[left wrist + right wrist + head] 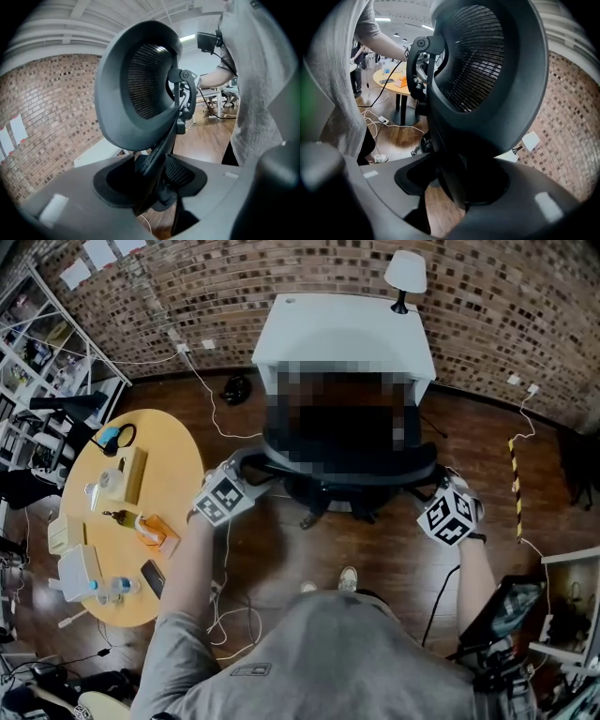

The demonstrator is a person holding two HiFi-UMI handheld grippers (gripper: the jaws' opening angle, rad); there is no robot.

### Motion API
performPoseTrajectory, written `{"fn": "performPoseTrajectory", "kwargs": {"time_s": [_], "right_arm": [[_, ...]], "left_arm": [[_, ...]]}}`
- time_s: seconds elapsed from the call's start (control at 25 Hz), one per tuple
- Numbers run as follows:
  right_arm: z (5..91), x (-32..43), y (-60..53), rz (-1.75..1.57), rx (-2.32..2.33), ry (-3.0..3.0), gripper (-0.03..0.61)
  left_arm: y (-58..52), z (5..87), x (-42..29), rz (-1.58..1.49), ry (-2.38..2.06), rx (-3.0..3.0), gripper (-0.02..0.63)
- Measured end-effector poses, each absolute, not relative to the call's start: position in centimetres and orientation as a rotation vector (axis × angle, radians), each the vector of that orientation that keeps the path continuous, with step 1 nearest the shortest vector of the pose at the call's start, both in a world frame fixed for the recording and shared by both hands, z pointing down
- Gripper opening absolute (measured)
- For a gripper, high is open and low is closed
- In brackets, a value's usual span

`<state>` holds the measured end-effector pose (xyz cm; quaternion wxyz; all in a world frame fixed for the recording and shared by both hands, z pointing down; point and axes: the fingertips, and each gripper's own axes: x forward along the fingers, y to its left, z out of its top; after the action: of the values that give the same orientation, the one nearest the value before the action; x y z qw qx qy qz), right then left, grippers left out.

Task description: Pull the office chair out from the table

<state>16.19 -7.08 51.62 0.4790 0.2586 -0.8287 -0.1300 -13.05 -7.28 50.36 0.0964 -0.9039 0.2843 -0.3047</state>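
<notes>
The left gripper (251, 474) and right gripper (433, 486) each pinch the office chair (347, 476) by a side edge of its backrest. The chair stands straight ahead, against the white table (342, 334), equally near both hands.

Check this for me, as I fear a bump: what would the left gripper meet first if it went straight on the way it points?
The black mesh-backed office chair: its backrest's edge sits between the fingers of the left gripper, which look closed on it, so there is no free way ahead.
</notes>
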Motion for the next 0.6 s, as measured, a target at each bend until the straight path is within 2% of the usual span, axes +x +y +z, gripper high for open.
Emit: {"fn": "performPoseTrajectory", "kwargs": {"time_s": [0.6], "right_arm": [[51.6, 14.5, -2.6, -0.290, 0.685, -1.997, 0.229]], "left_arm": [[-3.5, 50.1, -14.8, -0.857, 0.776, -2.707, 0.196]]}}
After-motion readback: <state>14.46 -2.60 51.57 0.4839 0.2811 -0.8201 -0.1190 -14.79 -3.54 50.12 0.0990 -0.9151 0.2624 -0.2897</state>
